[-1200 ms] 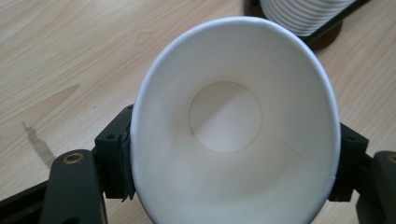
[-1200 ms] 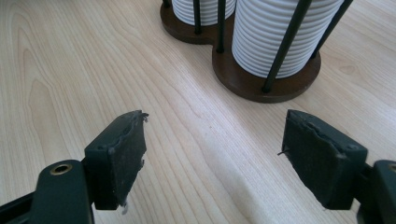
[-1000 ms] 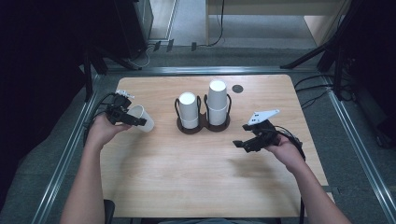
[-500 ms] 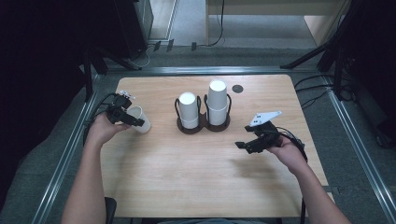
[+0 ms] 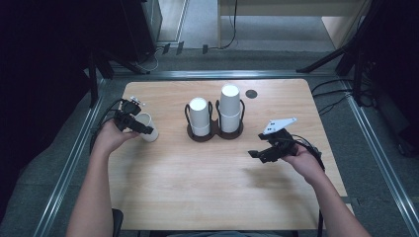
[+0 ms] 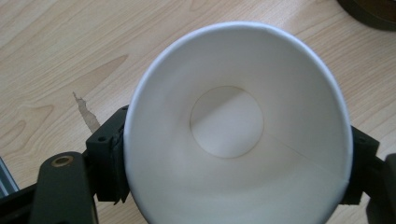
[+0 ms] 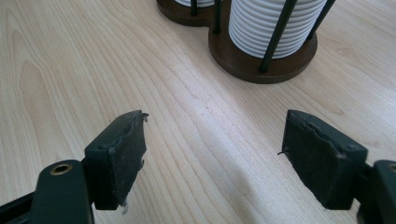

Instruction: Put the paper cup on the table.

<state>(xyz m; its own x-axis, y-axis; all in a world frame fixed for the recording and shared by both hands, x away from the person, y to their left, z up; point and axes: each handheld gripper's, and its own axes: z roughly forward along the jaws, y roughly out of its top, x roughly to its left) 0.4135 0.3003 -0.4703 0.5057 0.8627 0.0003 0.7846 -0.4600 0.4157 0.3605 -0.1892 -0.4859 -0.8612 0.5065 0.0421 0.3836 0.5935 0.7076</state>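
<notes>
**Paper cup out of the rack, release under way**

Paper is the stuff of the whole job: one white cup [image 5: 146,127] stands mouth up on the desk [image 5: 207,197], well to the left of the double cup rack [image 5: 214,132] and apart from it. The left tongs [image 5: 132,123] straddle that cup, one black jaw on each side of its wall, as the left gripper view shows from above the rim. Their jaws have just been opening with the cup between them, and they look close to letting go, though I cannot tell from these pictures whether the pads still press on the wall.

So the fetching part seems done: a single cup is out and set down on its base (upright, not tipped). Two stacks of upside-down cups [image 5: 230,103] remain in the rack, the right one taller.

The right tongs [image 5: 267,150] hover to the right of the rack, jaws spread wide with nothing between them, pointing toward its wooden base.

What looks left: freeing the left tongs fully from the cup, then, by my guess, taking another cup from the rack.
</notes>
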